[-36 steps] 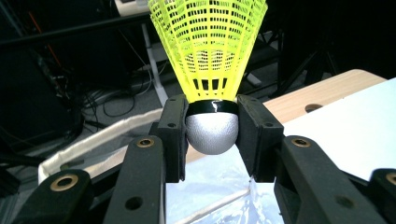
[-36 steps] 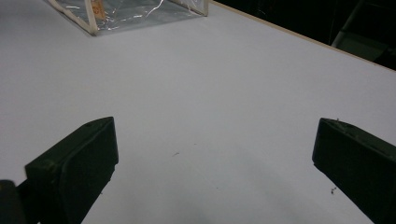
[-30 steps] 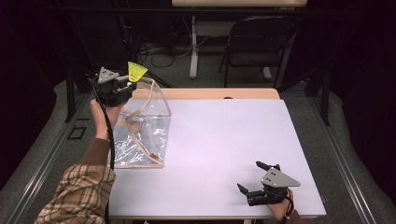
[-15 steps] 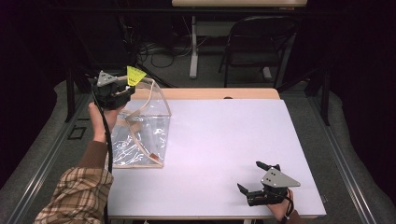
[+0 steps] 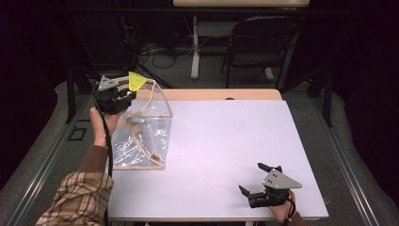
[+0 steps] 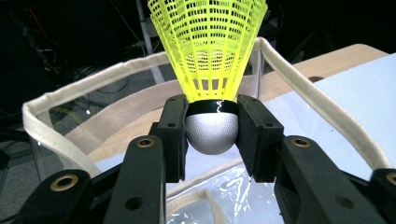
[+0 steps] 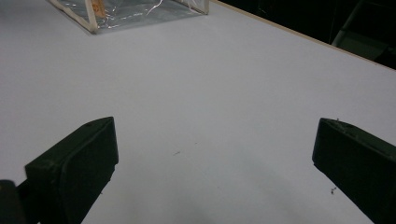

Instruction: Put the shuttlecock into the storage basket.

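- The left tool [image 6: 210,135] is clamped on the silver cap of a yellow shuttlecock [image 6: 210,56], at the upper left of the high view, over the rim of a clear bag [image 5: 146,136].
- The right tool [image 5: 258,181] sits spread wide and holding nothing on the white worktop [image 5: 226,141], lower right.

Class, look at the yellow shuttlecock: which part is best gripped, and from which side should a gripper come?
Grip the shuttlecock by its rounded silver cork, coming from the base end, as the left gripper does. The cork looks solid and fits between the pads; the flared mesh skirt would probably crush.
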Demonstrator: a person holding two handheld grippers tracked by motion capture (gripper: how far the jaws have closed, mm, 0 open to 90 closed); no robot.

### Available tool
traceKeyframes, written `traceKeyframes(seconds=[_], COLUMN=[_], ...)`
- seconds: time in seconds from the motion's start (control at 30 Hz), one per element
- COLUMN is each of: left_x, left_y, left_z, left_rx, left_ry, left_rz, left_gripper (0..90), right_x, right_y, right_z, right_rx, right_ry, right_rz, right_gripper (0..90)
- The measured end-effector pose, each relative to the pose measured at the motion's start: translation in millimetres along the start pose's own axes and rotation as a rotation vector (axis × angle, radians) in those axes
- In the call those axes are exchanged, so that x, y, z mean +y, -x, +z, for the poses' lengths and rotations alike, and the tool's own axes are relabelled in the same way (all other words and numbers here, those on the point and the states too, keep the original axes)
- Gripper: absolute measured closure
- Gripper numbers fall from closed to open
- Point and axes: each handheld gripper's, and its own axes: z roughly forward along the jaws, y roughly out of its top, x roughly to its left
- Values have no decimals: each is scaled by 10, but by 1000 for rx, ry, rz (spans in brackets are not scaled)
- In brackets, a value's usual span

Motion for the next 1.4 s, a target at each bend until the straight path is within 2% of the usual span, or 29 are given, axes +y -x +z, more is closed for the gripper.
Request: traceKeyframes(seconds=[0.73,1.4], left_x=[-76,-59], left_y=[-12,14], left_z=[41,141], left_rx=[-15,-43], left_ry=[-71,-135], left_rz=[26,55], left_gripper=[645,644], right_x=[-6,-8], right_y=[-2,-10], right_z=[-2,9], right_rx=[2,5], right_ry=[-4,-10], right_rz=[1,0], right_gripper=[0,0])
